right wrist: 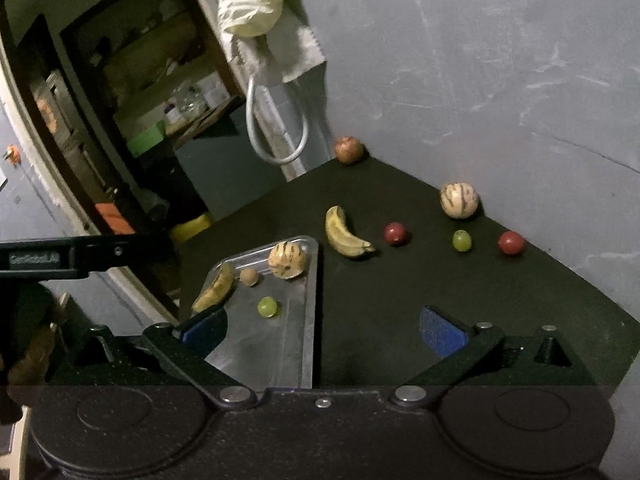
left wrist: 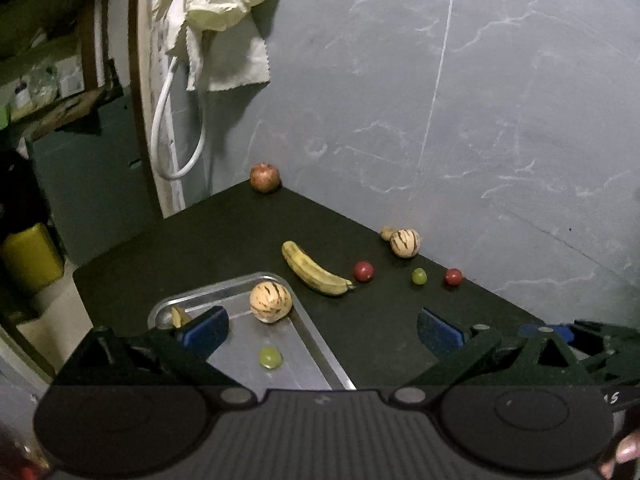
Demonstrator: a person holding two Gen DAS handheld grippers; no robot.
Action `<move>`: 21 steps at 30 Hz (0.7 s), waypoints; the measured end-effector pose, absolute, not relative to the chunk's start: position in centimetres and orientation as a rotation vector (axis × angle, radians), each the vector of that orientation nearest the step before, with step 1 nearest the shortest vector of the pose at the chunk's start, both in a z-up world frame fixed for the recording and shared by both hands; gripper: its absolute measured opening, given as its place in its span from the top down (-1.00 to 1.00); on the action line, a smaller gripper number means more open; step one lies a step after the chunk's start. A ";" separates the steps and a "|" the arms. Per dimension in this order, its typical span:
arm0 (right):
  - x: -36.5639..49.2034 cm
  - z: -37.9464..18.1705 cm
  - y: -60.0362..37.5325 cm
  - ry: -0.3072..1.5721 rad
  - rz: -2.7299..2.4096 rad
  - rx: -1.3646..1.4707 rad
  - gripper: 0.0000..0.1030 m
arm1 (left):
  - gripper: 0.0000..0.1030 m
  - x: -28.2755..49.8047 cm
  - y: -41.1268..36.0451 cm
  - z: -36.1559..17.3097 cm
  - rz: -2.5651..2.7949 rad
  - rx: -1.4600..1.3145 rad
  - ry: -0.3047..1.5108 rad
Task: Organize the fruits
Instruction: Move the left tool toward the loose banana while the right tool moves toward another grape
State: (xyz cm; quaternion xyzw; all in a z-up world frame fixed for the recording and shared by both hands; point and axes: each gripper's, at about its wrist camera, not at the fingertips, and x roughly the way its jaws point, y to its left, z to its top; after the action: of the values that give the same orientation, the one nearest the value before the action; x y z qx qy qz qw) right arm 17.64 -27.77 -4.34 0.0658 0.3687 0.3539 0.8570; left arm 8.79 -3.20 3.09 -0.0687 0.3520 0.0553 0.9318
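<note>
I find both tongs spread wide and empty: left gripper, right gripper. The metal tray sits at the table's near left and holds a banana, a striped melon, a small brown fruit and a green grape. On the dark table I note a second banana, two red fruits, a grape, another melon and, at the far corner, an apple.
</note>
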 end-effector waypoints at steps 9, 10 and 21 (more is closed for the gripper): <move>17.4 -4.2 -29.1 0.742 0.728 0.155 -0.99 | -0.99 8.5 -3.3 3.0 0.119 -0.169 0.742; 17.5 -4.2 -29.4 0.740 0.720 0.157 -0.99 | -0.99 8.7 -3.2 3.1 0.115 -0.173 0.743; 18.6 -4.6 -29.5 0.758 0.631 0.134 -0.99 | -0.99 14.8 -1.9 1.5 0.058 -0.216 0.753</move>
State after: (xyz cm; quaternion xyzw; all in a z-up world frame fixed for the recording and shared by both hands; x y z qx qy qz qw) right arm 18.57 -29.48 -4.64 0.0643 0.3634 0.3028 0.8787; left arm 14.78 -1.88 1.51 -0.1052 0.3669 0.0282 0.9239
